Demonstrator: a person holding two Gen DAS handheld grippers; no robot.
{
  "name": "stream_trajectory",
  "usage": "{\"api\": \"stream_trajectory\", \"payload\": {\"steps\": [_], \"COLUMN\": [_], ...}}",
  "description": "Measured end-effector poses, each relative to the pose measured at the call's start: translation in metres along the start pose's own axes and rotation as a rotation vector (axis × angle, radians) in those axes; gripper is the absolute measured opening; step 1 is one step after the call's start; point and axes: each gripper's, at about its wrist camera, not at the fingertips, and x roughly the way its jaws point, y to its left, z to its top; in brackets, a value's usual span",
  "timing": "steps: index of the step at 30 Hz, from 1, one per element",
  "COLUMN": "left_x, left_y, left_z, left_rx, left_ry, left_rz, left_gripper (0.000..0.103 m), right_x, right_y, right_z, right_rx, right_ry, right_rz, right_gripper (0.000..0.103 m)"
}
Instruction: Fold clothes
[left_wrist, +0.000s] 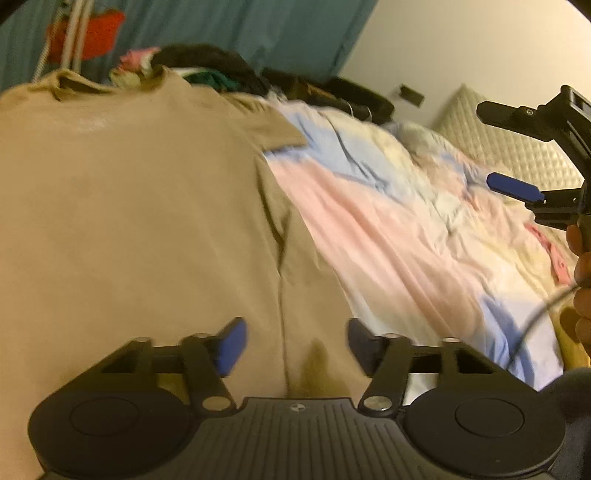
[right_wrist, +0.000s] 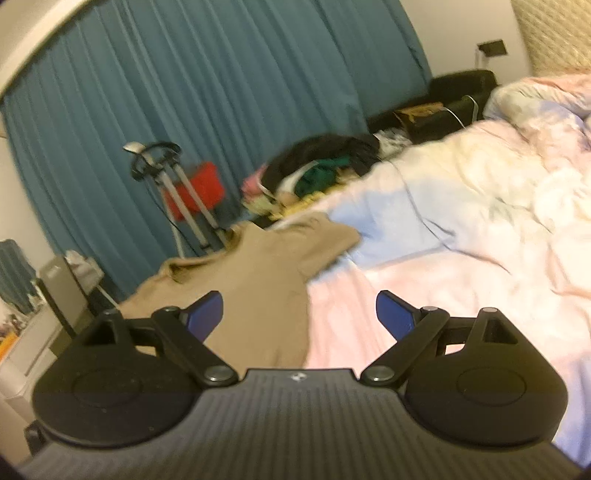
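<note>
Both claws, left gripper (left_wrist: 295, 341) and right gripper (right_wrist: 299, 314), are hanging wide open, empty, over the tan shirt (left_wrist: 129, 221) lying on the bed (right_wrist: 461, 240).

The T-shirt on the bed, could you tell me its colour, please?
Plain tan T-shirt; left wrist view shows it best.

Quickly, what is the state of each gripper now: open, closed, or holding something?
Left gripper: open, holding nothing, above the tan shirt.
Right gripper: open, holding nothing.

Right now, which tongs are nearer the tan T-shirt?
Left. The left tongs hang open right over the tan T-shirt, which fills their view. The right tongs, also open, are farther back, beside its edge over the pastel duvet.
</note>
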Motion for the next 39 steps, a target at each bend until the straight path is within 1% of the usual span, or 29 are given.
{"api": "stream_trajectory", "payload": {"steps": [2,6,8,10,13,15,18,19,20,21,22,23,24,25,26,27,29,31,33,35,36,38,39], "left_x": [0.005,0.016,0.018,0.017,0.013,0.013,0.028,0.032,0.035,0.038,0.036,0.029,0.020,0.013,0.004,-0.005,-0.026,-0.046,-0.059,-0.064,-0.064,-0.062,-0.061], "left_y": [-0.002,-0.006,-0.015,-0.024,-0.039,-0.051,-0.067,-0.069,-0.068,-0.067,-0.065,-0.061,-0.056,-0.052,-0.046,-0.040,-0.027,-0.014,-0.003,0.009,0.014,0.025,0.031], "left_z": [-0.004,-0.013,-0.014,-0.015,-0.012,-0.008,-0.011,-0.013,-0.014,-0.014,-0.013,-0.012,-0.009,-0.005,0.001,0.007,0.020,0.033,0.041,0.047,0.049,0.051,0.051], "left_rx": [0.018,0.054,0.084,0.114,0.155,0.166,0.151,0.138,0.126,0.115,0.106,0.096,0.074,0.051,0.021,-0.003,-0.043,-0.075,-0.104,-0.148,-0.164,-0.194,-0.212], "left_ry": [0.018,0.053,0.056,0.044,0.002,-0.011,0.032,0.044,0.060,0.076,0.084,0.085,0.075,0.059,0.036,0.012,-0.054,-0.135,-0.212,-0.271,-0.294,-0.326,-0.336], "left_rz": [-0.007,-0.021,-0.047,-0.072,-0.105,-0.151,-0.184,-0.183,-0.185,-0.188,-0.183,-0.174,-0.153,-0.125,-0.087,-0.052,0.005,0.054,0.111,0.155,0.176,0.207,0.211], "left_gripper": [0.035,0.026,0.014,0.007,0.006,0.005,0.006,0.007,0.012,0.015,0.026,0.043,0.052,0.067,0.078,0.082,0.084,0.087,0.089,0.089,0.089,0.089,0.089], "right_x": [0.006,0.011,0.011,0.013,0.012,0.010,0.008,0.008,0.008,0.008,0.008,0.009,0.011,0.016,0.021,0.029,0.053,0.083,0.122,0.164,0.187,0.228,0.248], "right_y": [-0.005,-0.013,-0.014,-0.011,-0.007,-0.007,-0.011,-0.012,-0.014,-0.016,-0.018,-0.021,-0.024,-0.026,-0.029,-0.030,-0.031,-0.030,-0.031,-0.036,-0.040,-0.049,-0.051], "right_z": [0.000,-0.001,-0.005,-0.007,-0.008,-0.007,-0.005,-0.004,-0.004,-0.003,-0.004,-0.004,-0.003,-0.001,0.000,0.003,0.011,0.017,0.022,0.020,0.017,0.008,0.004], "right_rx": [0.030,0.083,0.084,0.071,0.049,0.058,0.087,0.099,0.111,0.125,0.145,0.174,0.204,0.236,0.268,0.299,0.357,0.376,0.377,0.377,0.397,0.444,0.443], "right_ry": [0.015,0.040,0.053,0.064,0.064,0.048,0.023,0.017,0.012,0.006,0.004,0.003,0.003,0.004,0.007,0.010,0.018,0.035,0.058,0.086,0.107,0.137,0.145], "right_rz": [0.006,0.025,0.037,0.045,0.054,0.064,0.079,0.082,0.086,0.090,0.100,0.116,0.134,0.158,0.182,0.204,0.233,0.239,0.233,0.223,0.221,0.230,0.224], "right_gripper": [0.091,0.091,0.091,0.091,0.091,0.091,0.091,0.091,0.091,0.091,0.091,0.091,0.091,0.092,0.092,0.092,0.092,0.092,0.092,0.092,0.092,0.092,0.091]}}
